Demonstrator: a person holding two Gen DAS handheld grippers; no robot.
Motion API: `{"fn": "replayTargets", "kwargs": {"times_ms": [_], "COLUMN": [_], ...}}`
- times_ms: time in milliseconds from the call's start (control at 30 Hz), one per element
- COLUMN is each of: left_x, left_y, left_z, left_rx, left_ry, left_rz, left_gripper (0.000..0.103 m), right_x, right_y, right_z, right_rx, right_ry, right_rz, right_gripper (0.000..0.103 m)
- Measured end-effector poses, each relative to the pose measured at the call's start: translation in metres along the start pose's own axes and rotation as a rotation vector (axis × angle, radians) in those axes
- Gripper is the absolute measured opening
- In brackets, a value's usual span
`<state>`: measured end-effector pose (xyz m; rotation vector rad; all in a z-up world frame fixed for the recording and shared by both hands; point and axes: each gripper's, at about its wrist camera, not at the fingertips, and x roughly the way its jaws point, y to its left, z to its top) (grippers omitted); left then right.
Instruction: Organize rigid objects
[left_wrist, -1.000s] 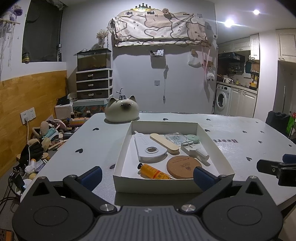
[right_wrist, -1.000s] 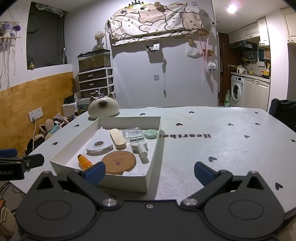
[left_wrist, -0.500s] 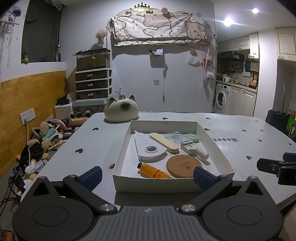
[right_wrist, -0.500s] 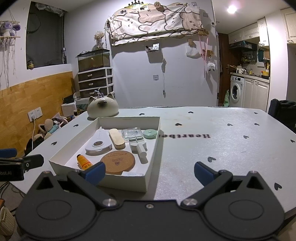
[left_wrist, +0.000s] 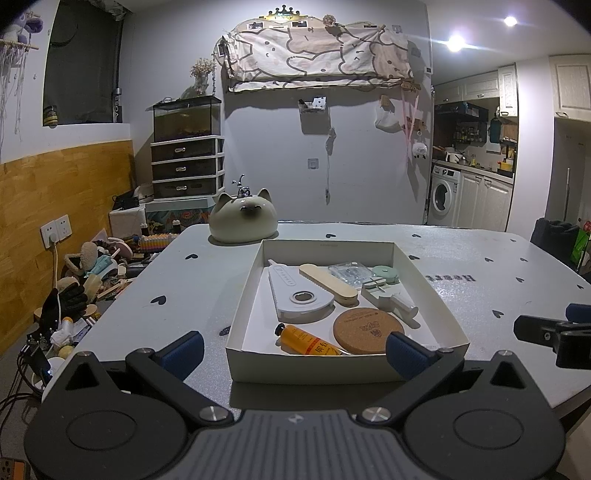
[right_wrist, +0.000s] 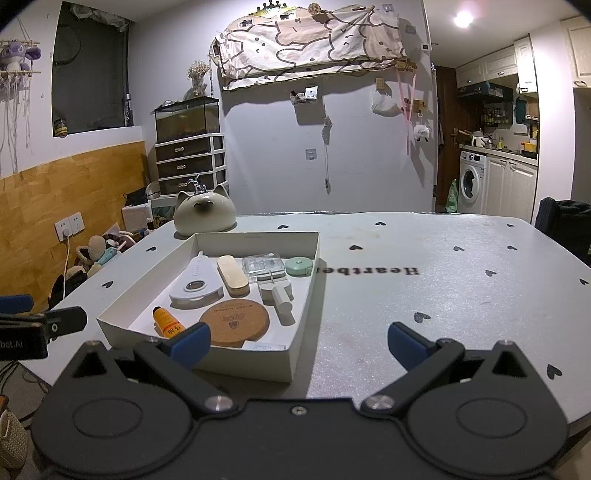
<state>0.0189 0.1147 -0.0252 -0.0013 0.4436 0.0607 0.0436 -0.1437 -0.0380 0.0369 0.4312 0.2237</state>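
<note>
Tray (left_wrist: 345, 365) sits on my grey table (left_wrist: 480, 280), white, shallow, rectangular; long axis runs away from the left camera toward the cat-shaped pot (left_wrist: 243, 220) just behind its far edge.

Contents, all lying flat:
- tube (left_wrist: 308, 339), orange with black cap, near front wall; cap points left and away, long axis diagonal.
- cork coaster (left_wrist: 367, 329), round, just right of the tube.
- white wedge tool (left_wrist: 297, 295), narrow tip pointing to the far-left corner.
- beige block (left_wrist: 328, 284), oblong, diagonal, beside the wedge.
- clear case (left_wrist: 349, 273) and green tape (left_wrist: 384, 274) at the far right.
- pale grey piece (left_wrist: 389, 299) between tape and coaster; I cannot tell what it is.

Left gripper (left_wrist: 293, 350) spread wide, nothing between the pads, low before the tray's front wall. Right gripper (right_wrist: 298, 341) likewise spread and empty, over the tray's near right corner and bare table.
</note>
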Motion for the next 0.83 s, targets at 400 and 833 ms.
{"fn": "replayTargets", "kwargs": {"times_ms": [400, 833], "left_x": [0.0000, 0.0000], "left_y": [-0.0001, -0.0007], "left_z": [0.0001, 0.0001], "left_rx": [0.001, 0.001], "left_ry": [0.000, 0.000], "left_rz": [0.000, 0.001], "left_gripper": [0.103, 0.103], "right_x": [-0.0001, -0.0001], "right_y": [0.0003, -0.0001], "right_z": [0.0003, 0.0006], "right_rx": [-0.001, -0.002], "right_ry": [0.001, 0.001], "right_rz": [0.000, 0.000], "right_gripper": [0.103, 0.103]}}
